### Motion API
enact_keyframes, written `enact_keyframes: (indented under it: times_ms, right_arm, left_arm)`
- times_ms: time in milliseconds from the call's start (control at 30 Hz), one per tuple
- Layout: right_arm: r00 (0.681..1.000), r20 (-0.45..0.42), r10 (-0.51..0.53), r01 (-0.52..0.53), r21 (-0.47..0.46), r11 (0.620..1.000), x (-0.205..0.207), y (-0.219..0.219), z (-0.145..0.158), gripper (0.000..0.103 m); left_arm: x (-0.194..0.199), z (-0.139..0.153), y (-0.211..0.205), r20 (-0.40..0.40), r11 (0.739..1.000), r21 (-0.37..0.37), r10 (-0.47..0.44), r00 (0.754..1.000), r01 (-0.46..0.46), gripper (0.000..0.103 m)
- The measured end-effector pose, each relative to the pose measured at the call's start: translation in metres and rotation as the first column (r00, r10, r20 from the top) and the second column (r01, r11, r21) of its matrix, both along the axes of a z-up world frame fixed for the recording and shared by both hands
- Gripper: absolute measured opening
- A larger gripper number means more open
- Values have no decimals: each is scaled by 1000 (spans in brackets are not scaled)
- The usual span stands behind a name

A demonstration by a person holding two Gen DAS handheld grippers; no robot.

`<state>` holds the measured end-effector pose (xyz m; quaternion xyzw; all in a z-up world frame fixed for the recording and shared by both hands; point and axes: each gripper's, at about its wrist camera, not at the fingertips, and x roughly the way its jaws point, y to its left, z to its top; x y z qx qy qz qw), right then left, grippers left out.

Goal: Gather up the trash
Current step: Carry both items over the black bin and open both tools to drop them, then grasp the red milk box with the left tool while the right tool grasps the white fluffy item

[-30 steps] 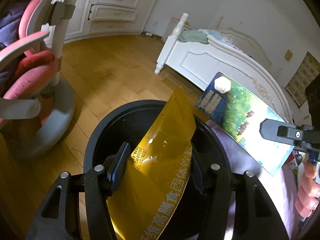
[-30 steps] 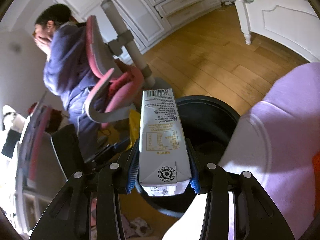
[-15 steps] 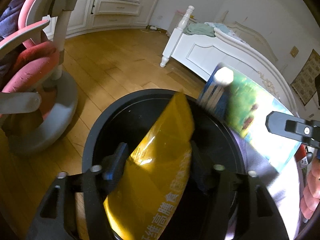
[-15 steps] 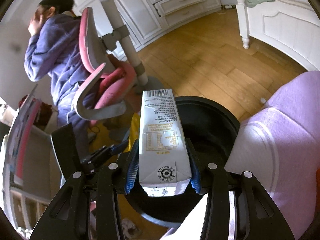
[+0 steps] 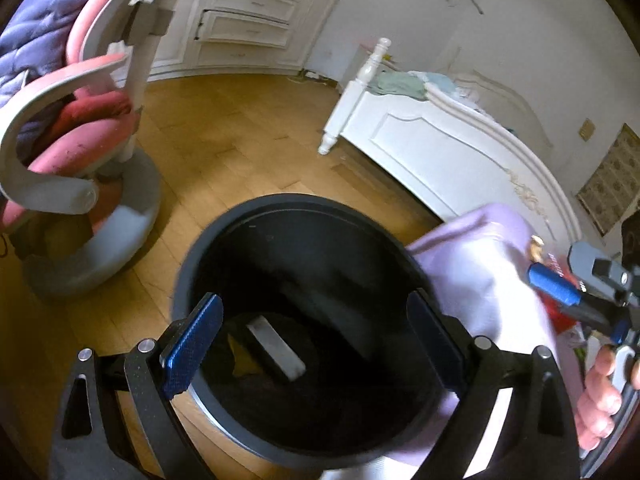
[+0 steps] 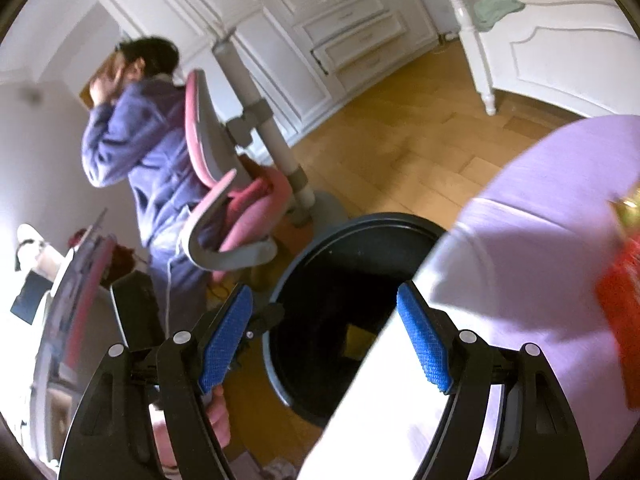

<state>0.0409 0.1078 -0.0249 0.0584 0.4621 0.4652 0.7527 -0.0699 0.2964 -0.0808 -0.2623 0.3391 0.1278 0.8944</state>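
Note:
The black trash bin (image 5: 248, 240) stands on the wooden floor beneath both grippers. At its bottom lie a pale drink carton (image 5: 276, 350) and a yellow wrapper (image 5: 240, 360); the right wrist view shows the bin (image 6: 360, 232) and the wrapper (image 6: 360, 340) too. My left gripper (image 5: 312, 340) hangs over the bin's mouth, its jaws opening wide with nothing between them. My right gripper (image 6: 325, 342) is above the bin's near edge, jaws also opening and empty. It shows in the left wrist view as the right gripper (image 5: 568, 280), at the right edge.
A lilac cloth-covered surface (image 6: 540, 240) juts over the bin's right side, with a red packet (image 6: 624, 320) on it. A pink and grey chair (image 5: 80, 152) stands left of the bin, with a person in purple (image 6: 140, 152) beside it. A white bed (image 5: 440, 152) is behind.
Both grippers opened. The yellow wrapper left the left gripper and the carton left the right one; both now lie inside the bin. The right gripper drew back toward the lilac surface.

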Motion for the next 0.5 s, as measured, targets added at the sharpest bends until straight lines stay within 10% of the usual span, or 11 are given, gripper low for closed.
enact_keyframes:
  times_ms: [300, 500]
  right_arm:
    - [985, 73, -156, 152, 60, 987, -4, -126, 22, 75]
    - [953, 108, -283, 277, 66, 959, -6, -214, 25, 75]
  left_arm:
    - [31, 53, -91, 66, 975, 97, -206, 976, 199, 93]
    - [70, 74, -174, 60, 898, 213, -405, 912, 385, 98]
